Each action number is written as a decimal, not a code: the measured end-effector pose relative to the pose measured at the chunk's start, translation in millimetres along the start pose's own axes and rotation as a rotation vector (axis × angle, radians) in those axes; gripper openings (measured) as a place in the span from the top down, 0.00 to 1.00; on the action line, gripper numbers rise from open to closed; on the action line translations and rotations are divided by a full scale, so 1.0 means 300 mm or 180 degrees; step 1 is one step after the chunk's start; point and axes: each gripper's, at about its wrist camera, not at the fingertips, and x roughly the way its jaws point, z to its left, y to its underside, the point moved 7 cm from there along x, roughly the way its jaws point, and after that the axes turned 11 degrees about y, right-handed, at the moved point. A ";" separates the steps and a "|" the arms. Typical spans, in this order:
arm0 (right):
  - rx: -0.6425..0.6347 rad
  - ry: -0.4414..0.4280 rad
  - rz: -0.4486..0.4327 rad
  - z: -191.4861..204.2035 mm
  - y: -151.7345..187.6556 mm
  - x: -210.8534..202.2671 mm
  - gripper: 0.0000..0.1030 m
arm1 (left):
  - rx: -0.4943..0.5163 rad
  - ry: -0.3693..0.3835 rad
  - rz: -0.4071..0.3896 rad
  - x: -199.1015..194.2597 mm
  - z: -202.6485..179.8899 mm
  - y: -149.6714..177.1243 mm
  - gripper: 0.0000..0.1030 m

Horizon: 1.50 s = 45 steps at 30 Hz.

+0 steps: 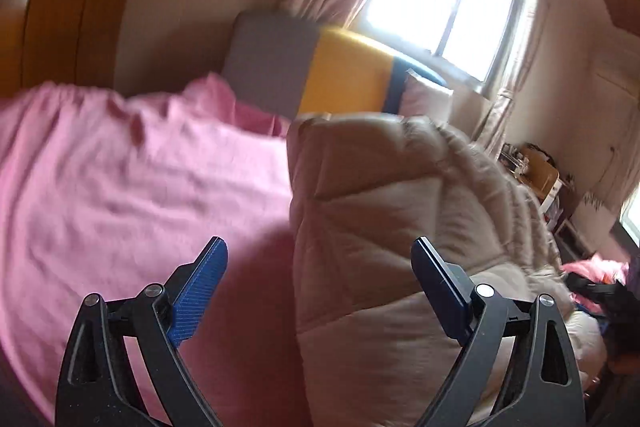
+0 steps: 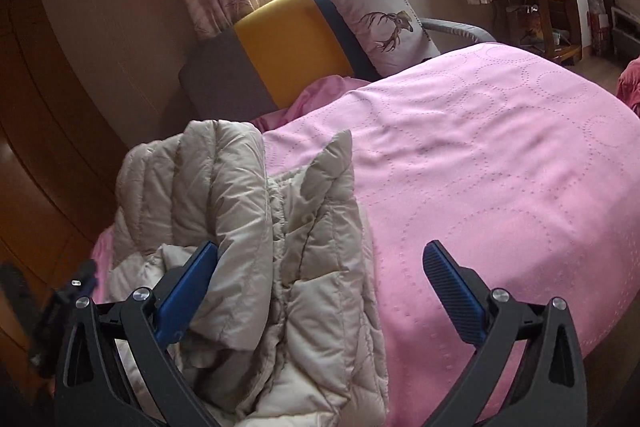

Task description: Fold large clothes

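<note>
Jacket bunched, lower part cut off; left gripper and right gripper both spread, empty.

We see a quilted beige jacket of thin, faintly shiny cloth, puffy and creased, at the lower left of the right wrist view. Under it lies a matt pink bedspread stitched with dotted rings. The headboard at upper centre looks like matt woven cloth, and the pillow beside it is smooth printed cloth. At the left edge we see glossy orange wood panelling. The right gripper has matt black plastic arms, ribbed blue pads and bright metal pins.
</note>
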 end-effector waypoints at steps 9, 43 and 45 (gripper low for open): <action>-0.0478 -0.0285 0.0680 0.266 0.006 0.146 0.02 | -0.0006 -0.0041 -0.0040 0.020 -0.003 0.156 0.12; 0.0074 -0.0138 -0.0427 -0.051 -0.109 -0.115 0.11 | 0.2108 0.0284 0.0244 0.264 -0.564 0.352 0.04; -0.0246 0.0011 -0.0350 0.056 -0.119 -0.069 0.27 | 0.2152 0.0268 0.0251 0.261 -0.570 0.350 0.04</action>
